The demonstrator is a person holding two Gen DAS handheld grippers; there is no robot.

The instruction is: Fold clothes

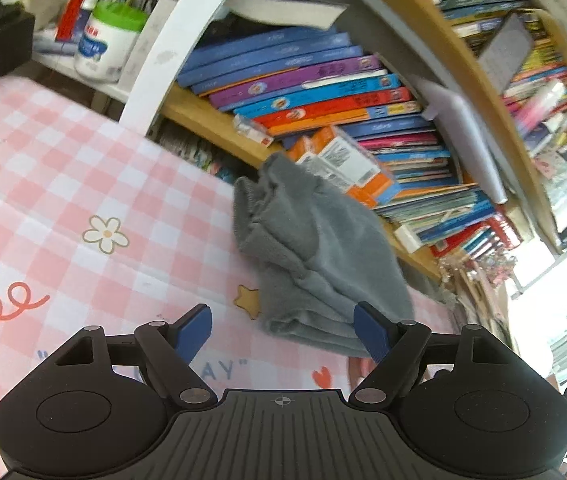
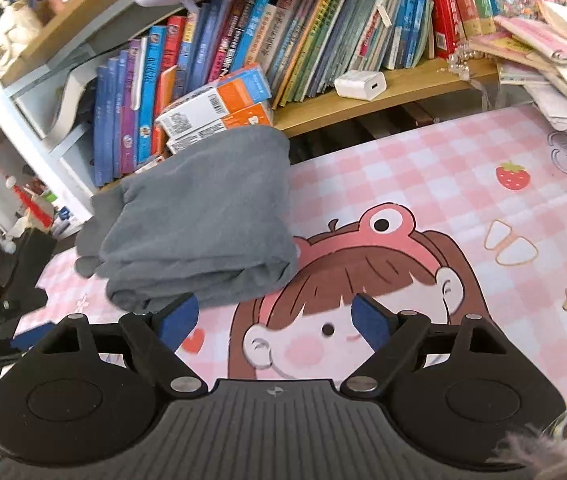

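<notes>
The left gripper (image 1: 283, 330) hangs just above the desk with its blue pads spread wide and nothing between them. Its right-hand pad (image 1: 371, 330) sits over the near edge of the grey garment (image 1: 315, 248), though whether it touches the cloth I cannot tell. The right gripper (image 2: 274, 320) is likewise splayed wide and empty-handed, poised over the cartoon girl's face (image 2: 323, 320) printed on the desk mat (image 2: 423, 168); its left-hand pad (image 2: 179, 316) overlaps the garment's front fold in the view.

The grey garment (image 2: 199, 220) lies folded into a thick bundle on the pink checked mat (image 1: 63, 168), toward the back of the desk, with its far end right up against the low wooden bookshelf (image 2: 363, 108). A ribbed cuff (image 1: 243, 200) shows at one end in the left view.

Behind it stand rows of colourful books (image 2: 243, 48), an orange-and-white box (image 2: 219, 100) leaning just beside the bundle, and a white charger block (image 2: 360, 85) on the shelf board. Further left, a green-lidded white tub (image 1: 103, 40) stands among pens.
</notes>
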